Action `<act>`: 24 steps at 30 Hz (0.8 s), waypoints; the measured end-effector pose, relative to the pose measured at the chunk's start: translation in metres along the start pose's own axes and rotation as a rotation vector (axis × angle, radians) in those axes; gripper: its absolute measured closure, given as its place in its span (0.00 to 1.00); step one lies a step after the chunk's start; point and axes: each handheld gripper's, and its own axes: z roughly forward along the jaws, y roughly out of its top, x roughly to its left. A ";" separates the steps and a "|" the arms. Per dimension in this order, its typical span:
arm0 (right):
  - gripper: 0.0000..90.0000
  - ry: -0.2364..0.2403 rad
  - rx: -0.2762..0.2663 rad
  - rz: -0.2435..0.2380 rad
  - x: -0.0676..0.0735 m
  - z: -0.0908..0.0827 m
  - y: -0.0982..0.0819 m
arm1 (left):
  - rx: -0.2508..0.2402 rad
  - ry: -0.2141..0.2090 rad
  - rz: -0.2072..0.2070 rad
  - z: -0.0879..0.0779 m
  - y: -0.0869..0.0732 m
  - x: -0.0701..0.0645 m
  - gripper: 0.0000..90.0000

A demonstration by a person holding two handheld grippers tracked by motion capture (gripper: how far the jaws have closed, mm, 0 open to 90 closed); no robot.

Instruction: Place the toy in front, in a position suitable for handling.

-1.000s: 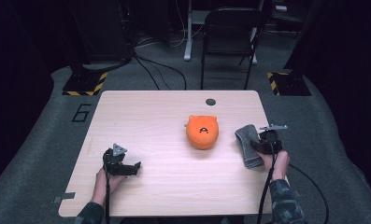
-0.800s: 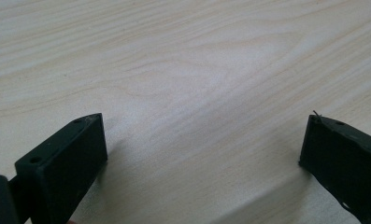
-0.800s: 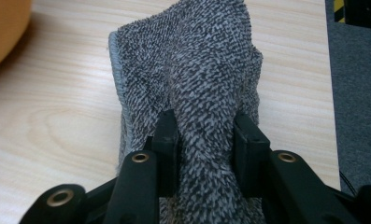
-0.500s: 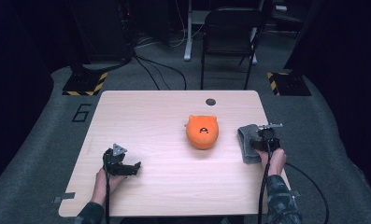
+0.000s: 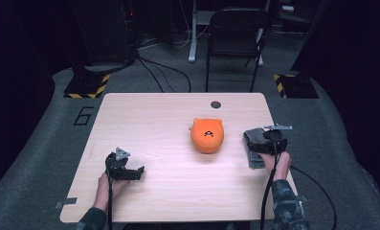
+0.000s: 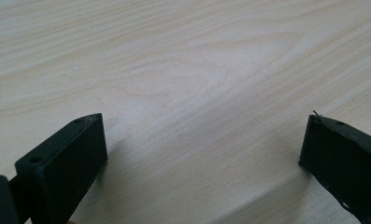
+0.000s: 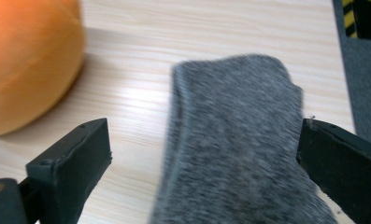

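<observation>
High view: the right gripper (image 5: 269,142) is hovering over a folded grey cloth (image 5: 252,146) that is lying near the right edge of the table (image 5: 154,124), just beside an orange plush toy (image 5: 207,135). The left gripper (image 5: 124,168) is resting on bare wood near the front left, well apart from both. The step in hand is judged to be the release and repositioning of the cloth; the right hand should be lifting straight up before travelling sideways, so that no pad drags the fabric.

Left gripper view: the 2 jaws of the left gripper (image 6: 202,154) are standing wide apart with nothing between them, over plain table (image 6: 183,70) surface. Keep this hand parked until a second hold is needed to pin or spread the fabric.

Right gripper view: the jaws of the right gripper (image 7: 204,154) have just been opening and are now standing wide; the grey cloth (image 7: 239,149) is lying between them, and the pads are not pressing it. The right pad appears close to the cloth's edge, so check clearance before moving. The orange plush toy (image 7: 29,56) is sitting at the upper left; any regrasp should be approaching from the side away from it.
</observation>
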 end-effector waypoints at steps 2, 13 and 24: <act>0.02 0.028 -0.010 -0.008 0.007 -0.001 0.003 | -0.001 0.000 0.000 0.000 0.000 0.000 0.01; 0.00 0.150 -0.028 -0.034 0.053 -0.002 0.019 | -0.001 0.000 -0.002 0.000 0.000 0.000 0.01; 0.00 0.200 -0.042 -0.063 0.111 0.016 0.044 | -0.001 0.000 -0.002 0.000 0.000 0.000 0.01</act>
